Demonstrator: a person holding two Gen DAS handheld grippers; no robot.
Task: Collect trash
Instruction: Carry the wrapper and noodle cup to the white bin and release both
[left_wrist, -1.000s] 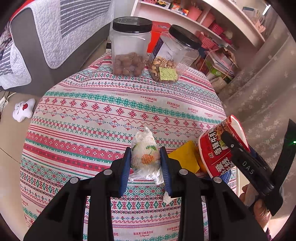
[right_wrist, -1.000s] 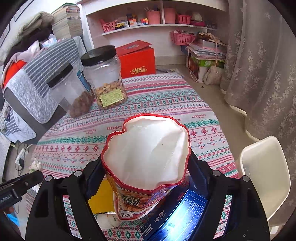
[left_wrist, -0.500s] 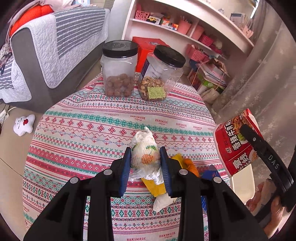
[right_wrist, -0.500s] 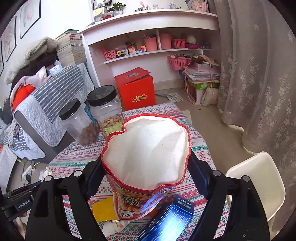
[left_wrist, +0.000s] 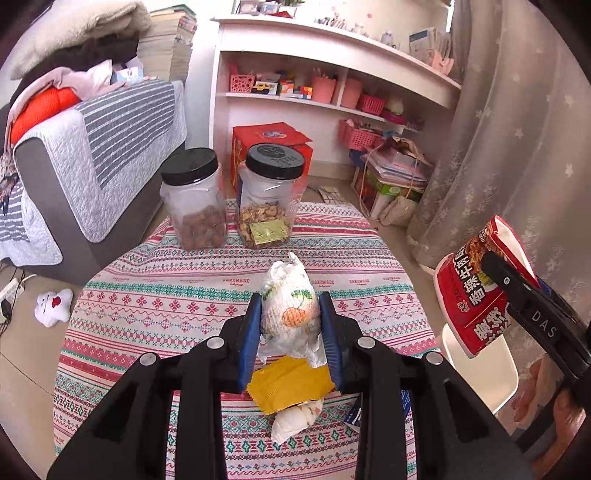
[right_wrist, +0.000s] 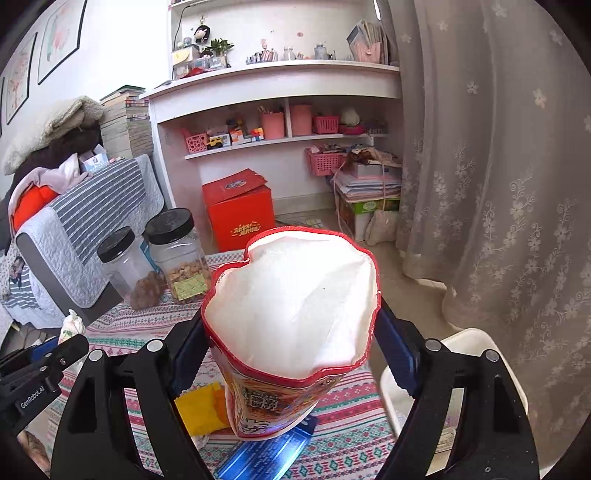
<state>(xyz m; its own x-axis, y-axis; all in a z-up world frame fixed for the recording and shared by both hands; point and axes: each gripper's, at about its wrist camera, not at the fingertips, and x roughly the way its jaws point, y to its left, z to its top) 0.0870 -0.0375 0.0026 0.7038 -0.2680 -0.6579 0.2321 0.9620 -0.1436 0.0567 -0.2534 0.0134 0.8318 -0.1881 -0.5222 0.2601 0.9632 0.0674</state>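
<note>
My left gripper (left_wrist: 290, 332) is shut on a crumpled white tissue wad (left_wrist: 290, 314) printed with fruit, held above the round table (left_wrist: 155, 295). My right gripper (right_wrist: 291, 354) is shut on a red instant-noodle cup (right_wrist: 295, 314), its white inside facing the camera; the same cup (left_wrist: 476, 291) hangs off the table's right edge in the left wrist view. On the cloth below lie a yellow wrapper (left_wrist: 291, 384), a small white wad (left_wrist: 295, 421) and a blue box (right_wrist: 266, 454). The left gripper's fingers (right_wrist: 55, 354) show at the left in the right wrist view.
Two black-lidded clear jars (left_wrist: 194, 199) (left_wrist: 271, 195) of snacks stand at the table's far side. A white chair (right_wrist: 461, 369) sits to the right by a curtain (right_wrist: 498, 184). A grey sofa (left_wrist: 92, 147), a red box (right_wrist: 240, 210) and white shelves (left_wrist: 314, 92) lie beyond.
Both grippers have risen and tilted up with their loads; the table looks smaller and lower, and the shelves and wall have come into view. The yellow wrapper now shows below the tissue.
</note>
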